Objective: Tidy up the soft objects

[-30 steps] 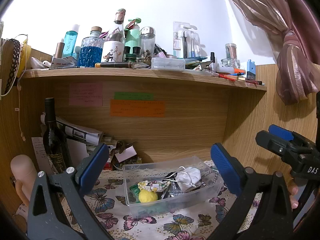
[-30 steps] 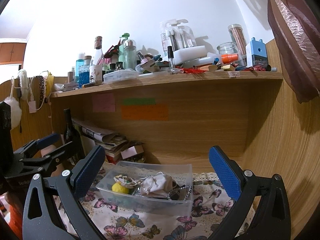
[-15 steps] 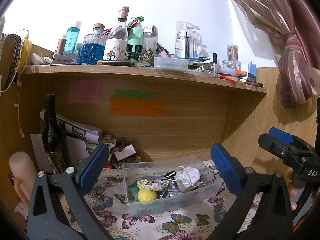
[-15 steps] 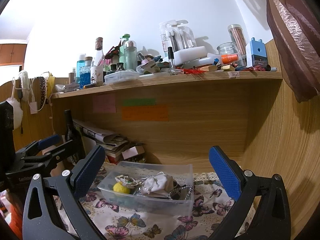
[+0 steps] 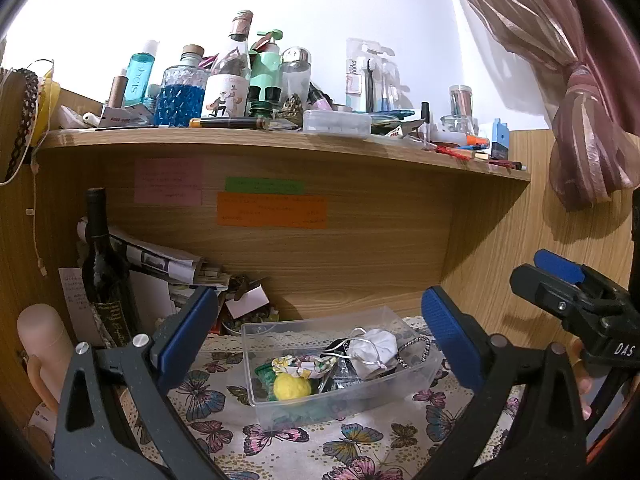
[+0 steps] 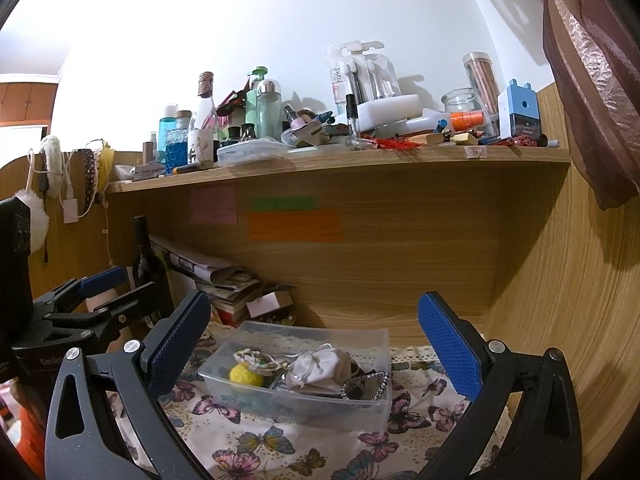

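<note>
Both grippers hover spread and empty in front of a clear bin of soft items in a wooden desk nook.

The wooden shelf [image 5: 280, 148], crowded with bottles and jars, spans the top of the nook above a butterfly-print cloth [image 5: 352, 440] covering the desk. On that cloth, near the back wall, sits the clear plastic bin [image 5: 360, 390]. The left gripper [image 5: 316, 340] and the right gripper [image 6: 316, 344] each hang in front of the bin with blue pads wide apart, holding nothing and touching nothing. A dark wine bottle [image 5: 102, 264] stands at the left by stacked papers. Inside the bin lie a white drawstring pouch [image 5: 374, 350], a patterned scrunchie [image 5: 300, 366], a beaded band [image 6: 366, 384] and a yellow ball [image 5: 292, 386].
</note>
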Demonstrator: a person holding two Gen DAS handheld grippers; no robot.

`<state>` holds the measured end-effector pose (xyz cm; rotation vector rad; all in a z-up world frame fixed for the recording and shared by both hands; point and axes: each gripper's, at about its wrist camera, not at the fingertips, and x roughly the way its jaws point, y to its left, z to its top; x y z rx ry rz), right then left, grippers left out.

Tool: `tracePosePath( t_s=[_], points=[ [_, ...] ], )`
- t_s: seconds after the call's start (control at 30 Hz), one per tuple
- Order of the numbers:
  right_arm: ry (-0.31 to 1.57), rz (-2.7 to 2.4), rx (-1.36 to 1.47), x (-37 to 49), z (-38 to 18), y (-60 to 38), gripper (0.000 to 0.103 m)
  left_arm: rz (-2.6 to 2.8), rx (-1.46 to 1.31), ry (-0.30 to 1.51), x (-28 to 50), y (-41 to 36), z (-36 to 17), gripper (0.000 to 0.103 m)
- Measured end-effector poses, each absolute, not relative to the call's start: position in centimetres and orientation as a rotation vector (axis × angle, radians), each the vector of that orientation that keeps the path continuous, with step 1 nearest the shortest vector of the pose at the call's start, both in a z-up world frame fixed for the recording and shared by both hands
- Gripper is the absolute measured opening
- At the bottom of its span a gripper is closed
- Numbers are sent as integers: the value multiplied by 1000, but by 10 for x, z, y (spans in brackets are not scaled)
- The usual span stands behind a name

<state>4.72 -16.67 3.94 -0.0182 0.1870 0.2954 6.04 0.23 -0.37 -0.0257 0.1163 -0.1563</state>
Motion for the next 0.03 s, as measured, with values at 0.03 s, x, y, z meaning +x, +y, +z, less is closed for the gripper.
tracePosePath(
  t_s=[0.03],
  points=[
    [187,294,-19,47,39,-166,103,-155,-26,117,60,2,-3,103]
  ],
)
